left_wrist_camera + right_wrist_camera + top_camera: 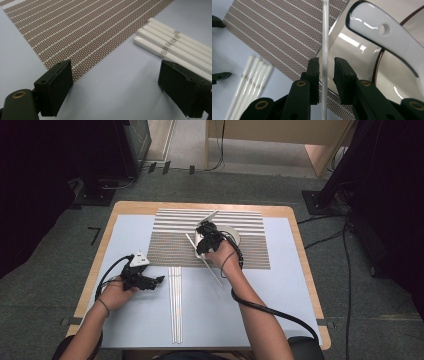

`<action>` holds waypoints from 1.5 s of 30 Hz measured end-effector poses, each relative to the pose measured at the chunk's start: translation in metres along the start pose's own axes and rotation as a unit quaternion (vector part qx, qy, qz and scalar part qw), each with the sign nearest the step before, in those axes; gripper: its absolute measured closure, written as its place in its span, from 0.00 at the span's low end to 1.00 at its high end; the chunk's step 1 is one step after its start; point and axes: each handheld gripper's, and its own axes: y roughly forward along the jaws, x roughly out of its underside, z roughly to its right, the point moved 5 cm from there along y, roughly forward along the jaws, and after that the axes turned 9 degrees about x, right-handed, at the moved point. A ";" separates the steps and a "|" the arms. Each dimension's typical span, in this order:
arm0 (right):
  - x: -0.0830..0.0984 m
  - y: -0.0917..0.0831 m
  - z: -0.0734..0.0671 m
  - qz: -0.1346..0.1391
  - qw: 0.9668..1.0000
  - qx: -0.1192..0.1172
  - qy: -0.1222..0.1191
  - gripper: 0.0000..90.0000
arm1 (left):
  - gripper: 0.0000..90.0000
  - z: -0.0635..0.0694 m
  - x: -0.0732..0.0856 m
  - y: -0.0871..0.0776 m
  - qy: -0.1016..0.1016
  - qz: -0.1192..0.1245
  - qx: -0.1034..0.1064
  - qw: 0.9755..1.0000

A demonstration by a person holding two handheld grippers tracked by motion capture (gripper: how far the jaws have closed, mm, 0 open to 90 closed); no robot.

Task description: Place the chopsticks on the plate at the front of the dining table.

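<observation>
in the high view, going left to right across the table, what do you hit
left gripper → white chopsticks lying on the sheet → right gripper with one chopstick between its jaws → white bowl on the striped mat

Count on the table: one striped mat [240, 245], one white dish [234, 237] and one white spoon [372, 27], all toward the far side. White chopsticks: one near bundle [175, 305] of at least four, the exact figure not resolvable, plus one separate chopstick [325, 37]. Grippers: two, the left gripper [115, 87] and the right gripper [326, 72].
</observation>
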 end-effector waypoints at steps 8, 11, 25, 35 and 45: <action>-0.001 -0.003 -0.011 0.007 1.000 -0.020 -0.009 0.83 | 0.13 0.000 0.000 0.000 0.000 0.001 0.000 1.000; -0.001 0.001 -0.014 0.003 1.000 -0.024 -0.016 0.82 | 0.13 0.000 0.000 0.000 0.000 0.000 0.000 1.000; 0.001 0.007 -0.012 -0.001 0.999 -0.024 -0.021 0.75 | 0.13 0.000 0.000 0.000 0.000 0.000 0.000 1.000; 0.001 0.006 -0.010 0.005 0.999 -0.023 -0.026 0.67 | 0.13 0.000 0.000 0.000 0.000 0.000 0.000 1.000; 0.001 0.004 -0.009 0.007 0.999 -0.021 -0.025 0.64 | 0.13 0.000 0.000 0.000 0.000 0.000 0.000 1.000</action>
